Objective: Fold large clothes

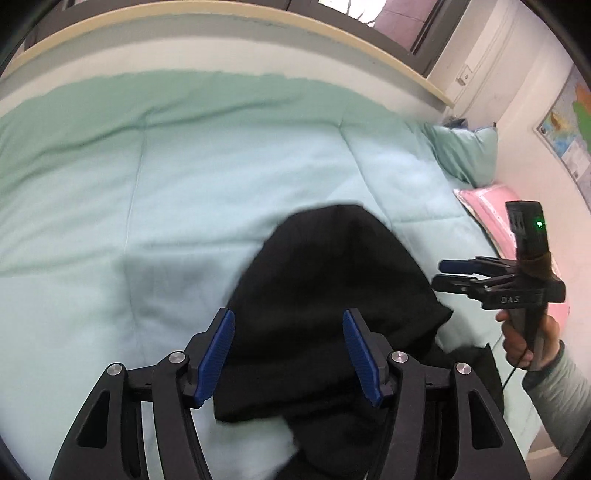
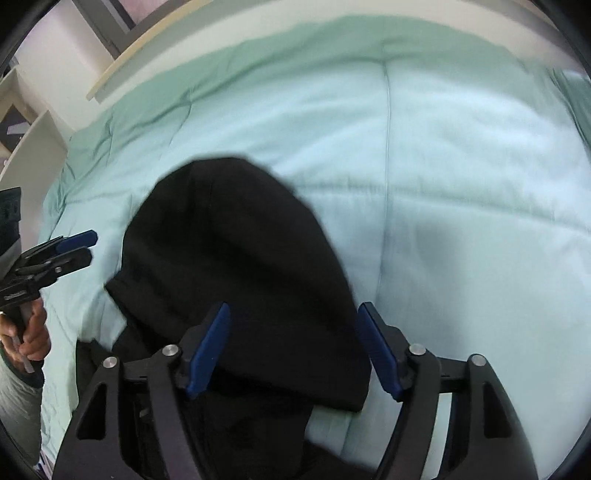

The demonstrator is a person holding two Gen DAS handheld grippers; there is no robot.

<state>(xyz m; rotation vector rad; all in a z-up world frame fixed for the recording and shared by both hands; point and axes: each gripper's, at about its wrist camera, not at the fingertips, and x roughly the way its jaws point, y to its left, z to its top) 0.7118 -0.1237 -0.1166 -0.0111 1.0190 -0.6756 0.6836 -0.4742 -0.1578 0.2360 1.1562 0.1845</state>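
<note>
A black fabric garment point(image 1: 332, 295) lies folded into a rounded heap on the pale mint-green quilted bedspread point(image 1: 184, 184), near its front edge. The left gripper point(image 1: 288, 354) and the right gripper point(image 2: 293, 350) both hang above it with blue-padded jaws spread wide, gripping nothing. A mint-green pillow point(image 1: 465, 151) and a pink cushion point(image 1: 487, 206) sit to the right at the bed's end, below a coloured wall map point(image 1: 569, 133), while a cream-topped ledge point(image 1: 258, 22) runs along the far side; nothing lies between the grippers and the garment.
</note>
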